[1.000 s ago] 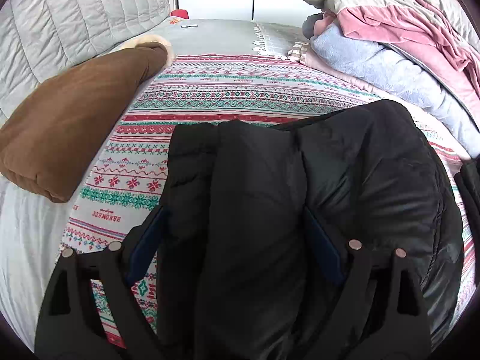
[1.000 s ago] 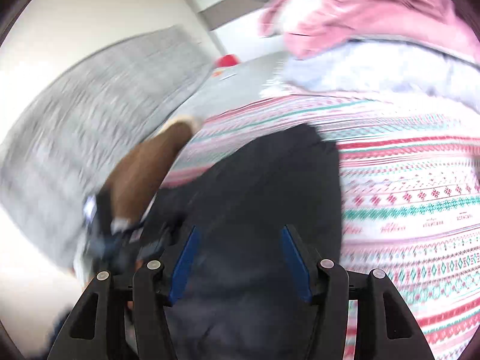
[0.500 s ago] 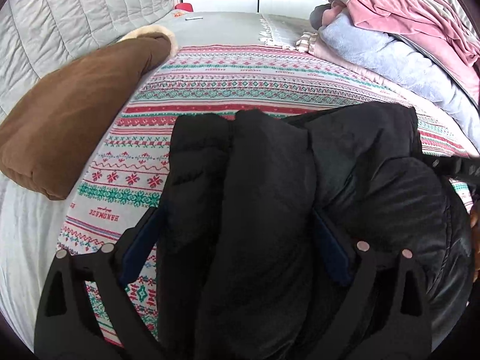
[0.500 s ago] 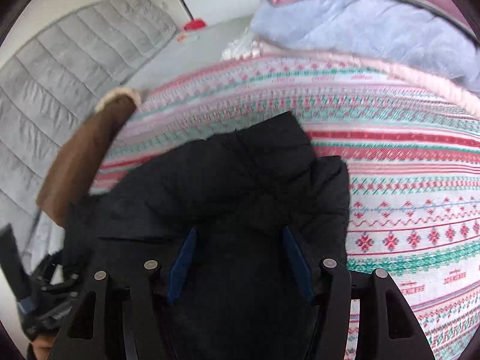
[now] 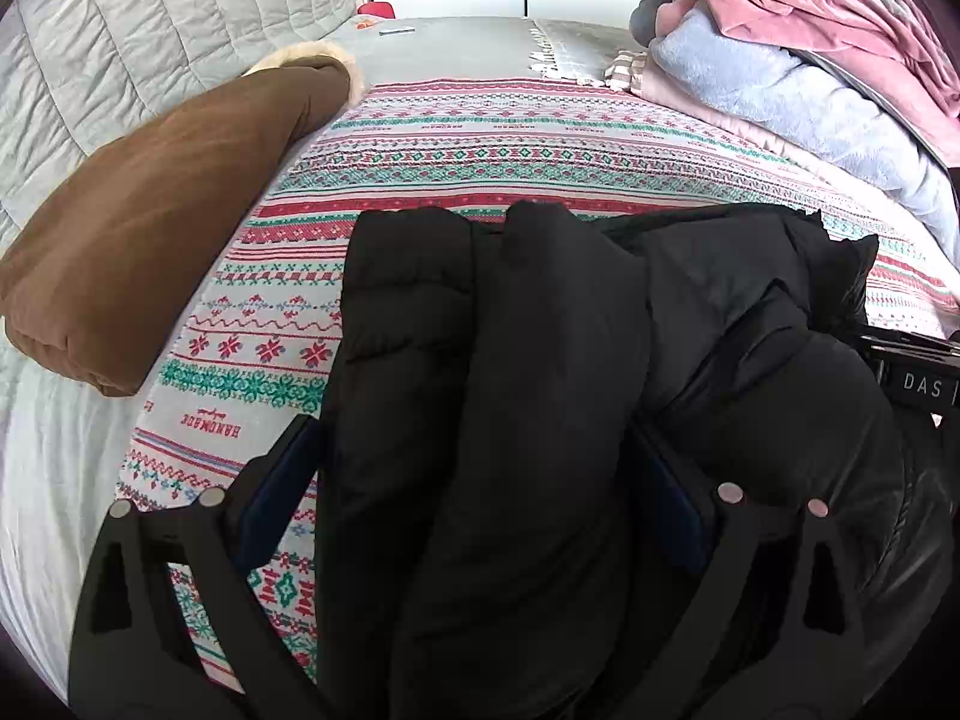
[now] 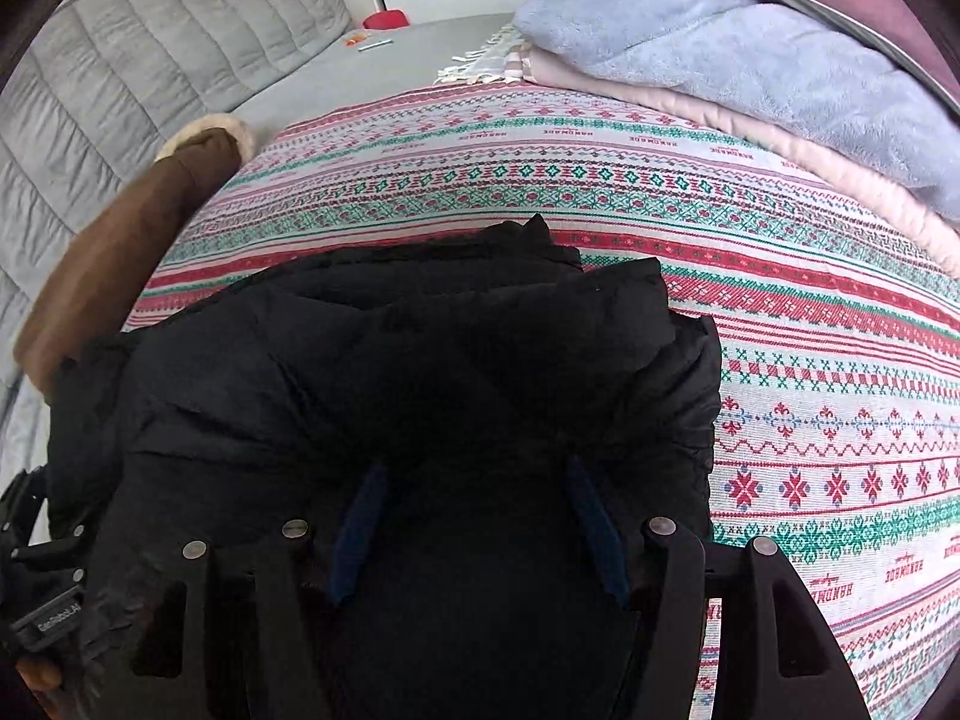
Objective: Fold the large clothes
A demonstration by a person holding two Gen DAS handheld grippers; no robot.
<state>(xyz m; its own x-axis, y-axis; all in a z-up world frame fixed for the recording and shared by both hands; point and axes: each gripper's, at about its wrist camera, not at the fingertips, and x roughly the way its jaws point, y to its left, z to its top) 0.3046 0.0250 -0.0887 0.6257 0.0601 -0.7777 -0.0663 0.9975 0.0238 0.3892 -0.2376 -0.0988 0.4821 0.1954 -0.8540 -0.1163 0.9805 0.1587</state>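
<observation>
A black puffer jacket (image 5: 540, 390) lies bunched in thick folds on the patterned blanket (image 5: 480, 168). My left gripper (image 5: 474, 468) straddles its left fold from the near side. The jaws stand wide, and a strip of blanket shows between the left pad (image 5: 276, 492) and the fabric. In the right wrist view the jacket (image 6: 390, 372) fills the space between the pads of my right gripper (image 6: 477, 480), which is shut on a thick layer of it. The right gripper's body (image 5: 912, 372) shows at the jacket's right edge.
A folded brown coat (image 5: 150, 228) with a fleece trim lies left of the jacket. Stacked pink and blue blankets (image 5: 810, 78) fill the far right. A grey quilted panel (image 5: 150, 18) stands along the left. Part of the left tool (image 6: 36, 570) is visible at the right view's left edge.
My right gripper came down onto the bed with the jacket's right side, which now lies bunched lower. The left jaws widened slightly, and the left hand stayed in place.
</observation>
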